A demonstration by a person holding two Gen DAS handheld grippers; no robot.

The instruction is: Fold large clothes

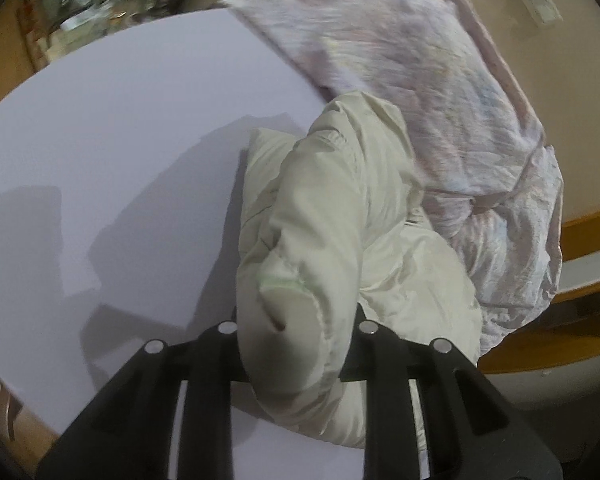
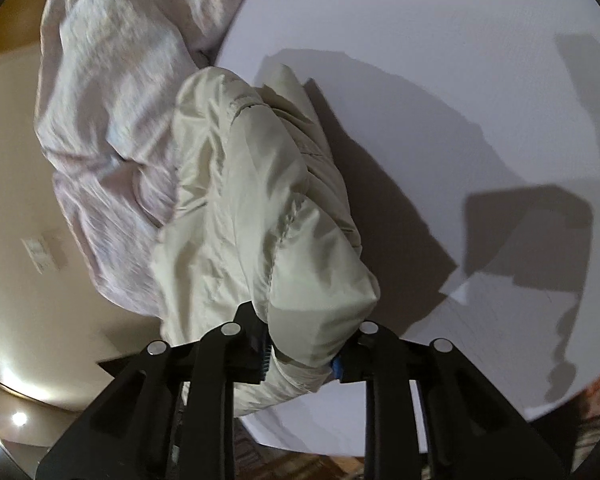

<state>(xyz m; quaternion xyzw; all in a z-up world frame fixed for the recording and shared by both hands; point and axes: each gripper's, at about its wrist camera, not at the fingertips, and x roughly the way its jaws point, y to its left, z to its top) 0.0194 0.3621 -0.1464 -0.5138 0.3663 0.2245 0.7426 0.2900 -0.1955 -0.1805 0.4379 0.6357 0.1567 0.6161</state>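
Both claws clamping cream jacket (image 1: 320, 240), white table (image 1: 120, 120)

Bare white tabletop (image 1: 112, 128) lies open left of the bunched cream jacket (image 1: 324, 216); a crumpled pink garment (image 1: 440, 92) blocks the jacket's far side, spilling past the table edge.

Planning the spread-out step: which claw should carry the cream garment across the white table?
Left, probably. Both claws grip the cream garment, but the left claw has bare white table beside it; the right claw is at the edge.
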